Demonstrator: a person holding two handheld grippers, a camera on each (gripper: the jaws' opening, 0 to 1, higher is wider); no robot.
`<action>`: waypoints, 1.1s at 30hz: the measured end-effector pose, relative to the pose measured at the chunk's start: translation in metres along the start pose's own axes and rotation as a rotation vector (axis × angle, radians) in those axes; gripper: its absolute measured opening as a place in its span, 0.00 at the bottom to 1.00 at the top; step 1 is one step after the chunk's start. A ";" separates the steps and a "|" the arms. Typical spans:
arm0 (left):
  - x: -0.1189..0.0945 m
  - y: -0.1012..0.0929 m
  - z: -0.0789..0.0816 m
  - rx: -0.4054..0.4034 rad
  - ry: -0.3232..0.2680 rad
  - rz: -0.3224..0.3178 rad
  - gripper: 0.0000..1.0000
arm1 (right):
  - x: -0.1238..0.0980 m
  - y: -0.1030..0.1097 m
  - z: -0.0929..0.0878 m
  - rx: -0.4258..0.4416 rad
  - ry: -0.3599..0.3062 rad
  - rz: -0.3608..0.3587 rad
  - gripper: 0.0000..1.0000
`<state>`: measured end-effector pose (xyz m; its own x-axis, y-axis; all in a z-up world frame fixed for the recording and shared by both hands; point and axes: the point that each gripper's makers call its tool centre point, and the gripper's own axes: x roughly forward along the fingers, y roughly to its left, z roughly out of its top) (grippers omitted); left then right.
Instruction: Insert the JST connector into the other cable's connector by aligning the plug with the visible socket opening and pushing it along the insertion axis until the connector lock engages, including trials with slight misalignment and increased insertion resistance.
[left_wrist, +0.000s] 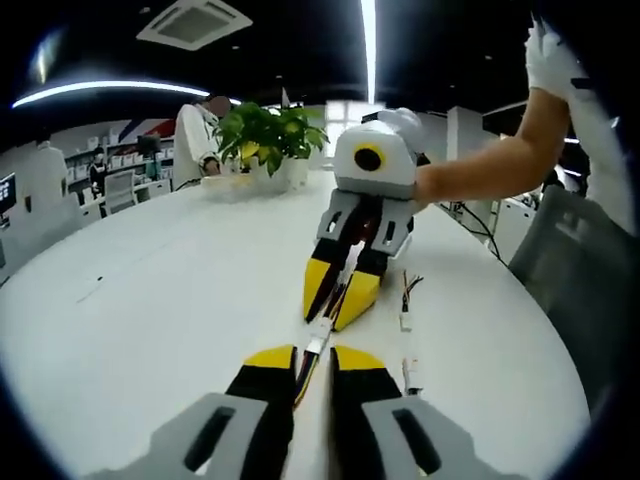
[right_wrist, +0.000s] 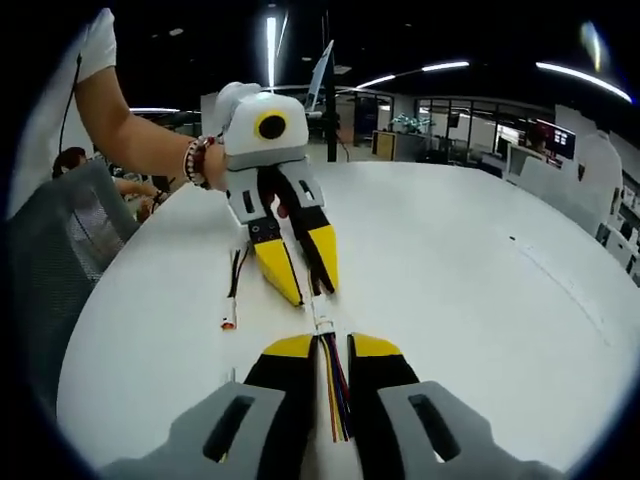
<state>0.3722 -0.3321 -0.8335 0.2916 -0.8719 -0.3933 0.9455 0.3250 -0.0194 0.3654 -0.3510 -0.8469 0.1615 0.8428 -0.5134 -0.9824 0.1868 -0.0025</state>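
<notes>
On the white table (left_wrist: 150, 290) my two grippers face each other tip to tip. My left gripper (left_wrist: 315, 352) is shut on a cable of coloured wires (left_wrist: 303, 378) that ends in a small white connector (left_wrist: 318, 340). My right gripper (left_wrist: 338, 300) reaches in from above, shut on the other cable. In the right gripper view, my right gripper (right_wrist: 332, 345) pinches coloured wires (right_wrist: 336, 400), and the white connector (right_wrist: 322, 325) sits in the gap before my left gripper (right_wrist: 308, 285). The two connector ends meet there; I cannot tell whether they are locked.
Two spare cables (left_wrist: 408, 300) (left_wrist: 412, 372) lie just right of the grippers, and a spare cable (right_wrist: 232, 290) shows in the right gripper view. A potted plant (left_wrist: 265, 135) stands at the table's far side beside a seated person. A grey chair (left_wrist: 570, 260) stands off the table edge.
</notes>
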 end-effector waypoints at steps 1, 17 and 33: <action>-0.002 -0.001 0.002 -0.003 -0.008 -0.001 0.07 | -0.002 0.000 0.003 0.013 -0.009 0.001 0.10; -0.023 -0.025 0.013 -0.025 -0.038 0.016 0.12 | -0.026 0.027 0.017 0.024 -0.039 -0.003 0.07; -0.016 -0.071 -0.019 -0.048 0.037 -0.044 0.13 | -0.033 0.073 -0.016 0.035 0.046 0.054 0.09</action>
<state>0.2976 -0.3344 -0.8430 0.2434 -0.8718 -0.4250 0.9491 0.3045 -0.0810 0.2868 -0.3731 -0.8441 0.1030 0.8284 -0.5506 -0.9856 0.1597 0.0559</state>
